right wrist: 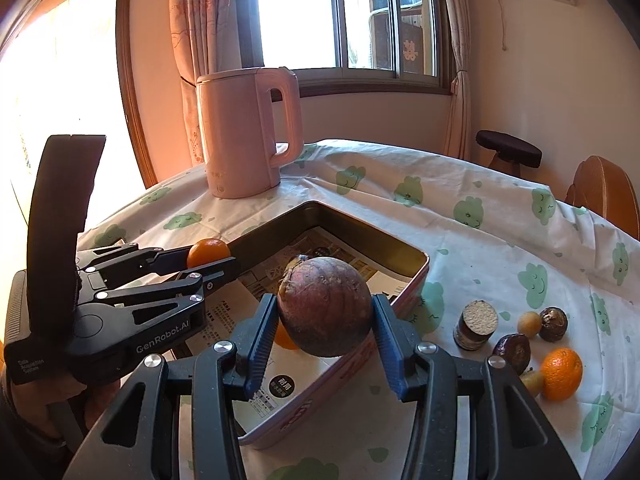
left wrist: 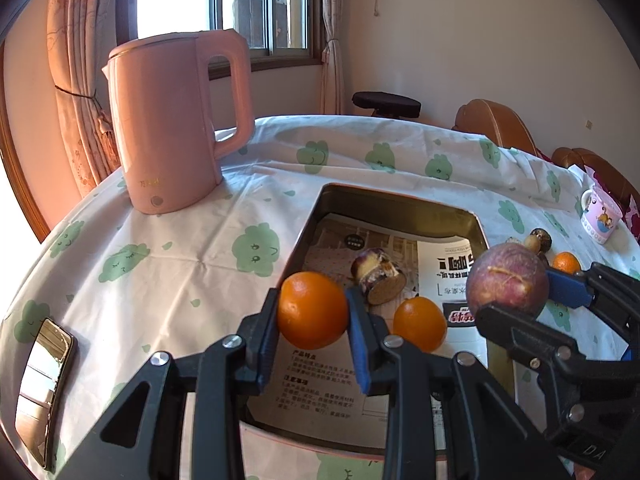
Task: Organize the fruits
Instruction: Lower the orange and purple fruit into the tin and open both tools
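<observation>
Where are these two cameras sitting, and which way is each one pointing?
Left wrist view: rides on the left claw, looking forward and down along its fingers at the tin box; the claw grips an orange, and the right claw shows at the right.
Right wrist view: rides on the right claw, which grips a purple-red fruit; the left claw and some of a hand show at the left.
Both share the pink kettle, box and window.

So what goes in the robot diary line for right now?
left gripper: holds orange | right gripper: holds purple fruit | both over tin box
</observation>
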A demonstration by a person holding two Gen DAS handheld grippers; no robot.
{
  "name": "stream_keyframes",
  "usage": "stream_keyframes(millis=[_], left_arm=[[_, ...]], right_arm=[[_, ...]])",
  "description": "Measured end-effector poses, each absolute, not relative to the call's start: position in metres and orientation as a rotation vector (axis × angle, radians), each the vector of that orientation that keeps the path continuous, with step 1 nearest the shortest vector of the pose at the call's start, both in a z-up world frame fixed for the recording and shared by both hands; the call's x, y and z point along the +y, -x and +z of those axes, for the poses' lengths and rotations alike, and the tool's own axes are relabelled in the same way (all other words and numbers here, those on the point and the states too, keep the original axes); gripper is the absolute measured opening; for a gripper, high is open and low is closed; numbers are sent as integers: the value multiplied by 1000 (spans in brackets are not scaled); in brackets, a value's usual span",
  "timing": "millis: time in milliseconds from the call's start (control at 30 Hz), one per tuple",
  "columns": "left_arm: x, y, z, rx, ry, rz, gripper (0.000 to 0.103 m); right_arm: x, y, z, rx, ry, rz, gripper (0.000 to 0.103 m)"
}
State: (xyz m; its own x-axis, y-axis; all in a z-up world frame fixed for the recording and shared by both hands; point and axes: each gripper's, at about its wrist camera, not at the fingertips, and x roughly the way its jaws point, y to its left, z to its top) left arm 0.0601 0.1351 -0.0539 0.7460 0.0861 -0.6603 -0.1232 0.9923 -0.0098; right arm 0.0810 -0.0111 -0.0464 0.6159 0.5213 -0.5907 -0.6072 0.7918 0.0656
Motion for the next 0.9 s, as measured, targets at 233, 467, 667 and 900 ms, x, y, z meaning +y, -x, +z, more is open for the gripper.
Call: stream_keyframes(millis=[233,467,667,900], left_arm=[[135,-62,-59,732,44,99,33],[135,-60,-59,727,28,92,35],[135,-57,-57,717,34,81,40],[127,-48,-44,658,0,108,74]], right_arm=[[1,-79,-60,673,175,673,50],[7,-77,-64,686,190,696,50],[6,-76,-63,675,184,716,50],[-10,-71,-52,635,175,706,59]])
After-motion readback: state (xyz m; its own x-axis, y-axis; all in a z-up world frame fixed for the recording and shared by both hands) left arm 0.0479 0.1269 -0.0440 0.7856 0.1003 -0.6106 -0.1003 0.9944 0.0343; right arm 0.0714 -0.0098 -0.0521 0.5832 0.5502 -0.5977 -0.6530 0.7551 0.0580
